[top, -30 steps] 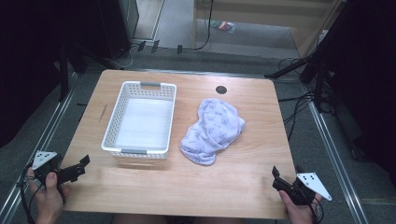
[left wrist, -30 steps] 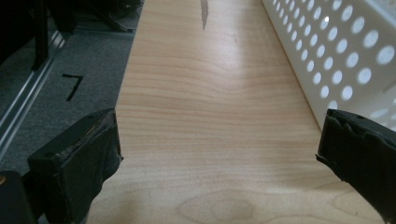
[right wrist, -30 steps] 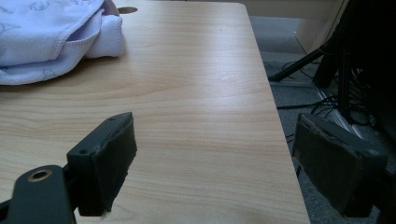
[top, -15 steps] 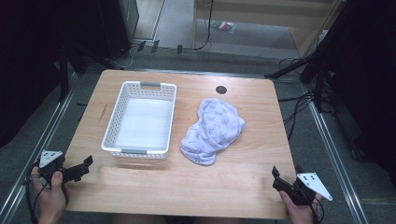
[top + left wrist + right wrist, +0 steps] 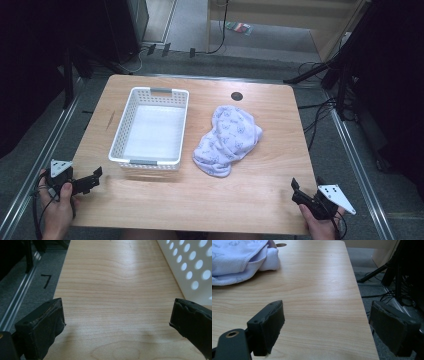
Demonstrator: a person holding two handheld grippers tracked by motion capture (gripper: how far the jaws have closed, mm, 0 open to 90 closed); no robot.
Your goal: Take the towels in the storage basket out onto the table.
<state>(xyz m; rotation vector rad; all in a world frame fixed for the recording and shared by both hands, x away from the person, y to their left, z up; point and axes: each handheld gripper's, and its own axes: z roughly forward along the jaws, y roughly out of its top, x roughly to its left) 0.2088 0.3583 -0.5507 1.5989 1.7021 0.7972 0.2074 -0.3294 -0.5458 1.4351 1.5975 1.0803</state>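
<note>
Garment [image 5: 227,141] lies at 11 o'clock from right hand-held gripper [image 5: 306,193], the nearer; both hand-held grippers wide, empty.

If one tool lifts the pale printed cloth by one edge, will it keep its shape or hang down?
The cloth lies crumpled in soft folds beside the white basket, so it probably is floppy and would hang and unfold. It looks thin, so likely light. Its hemmed edge seems easy to pinch, though a push may only bunch it.
</note>
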